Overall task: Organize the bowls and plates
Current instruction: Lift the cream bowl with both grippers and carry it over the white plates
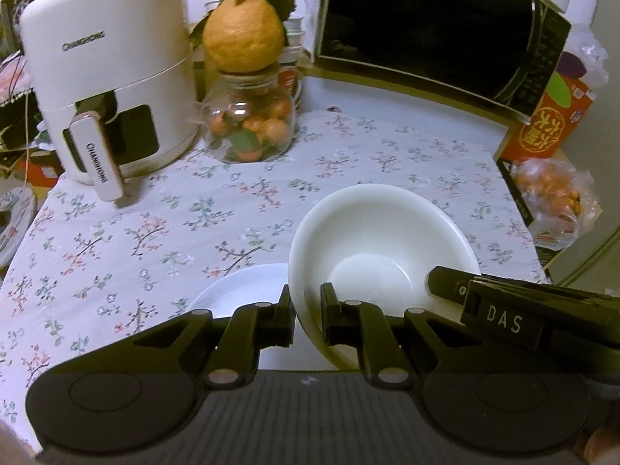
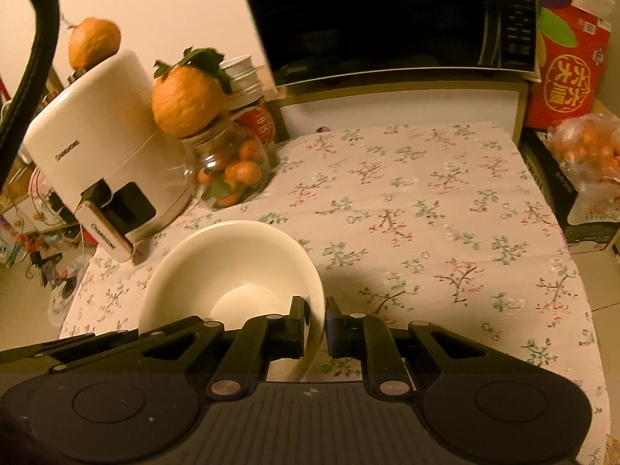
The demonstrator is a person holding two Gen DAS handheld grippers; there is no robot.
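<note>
A white bowl (image 1: 372, 248) is held over the floral tablecloth. My left gripper (image 1: 308, 310) is shut on its left rim, one finger outside and one inside. My right gripper (image 2: 316, 323) is shut on the opposite rim of the same bowl (image 2: 232, 271); its finger (image 1: 449, 281) shows in the left wrist view at the bowl's right side. A white plate (image 1: 248, 290) lies on the cloth below and to the left of the bowl, partly hidden by the left gripper.
A white air fryer (image 1: 104, 77) stands at the back left. A glass jar of oranges (image 1: 252, 124) with a large orange on top is beside it. A black microwave (image 1: 438, 31) sits at the back. A red box (image 1: 550, 124) and a bag of oranges (image 1: 554, 201) are on the right.
</note>
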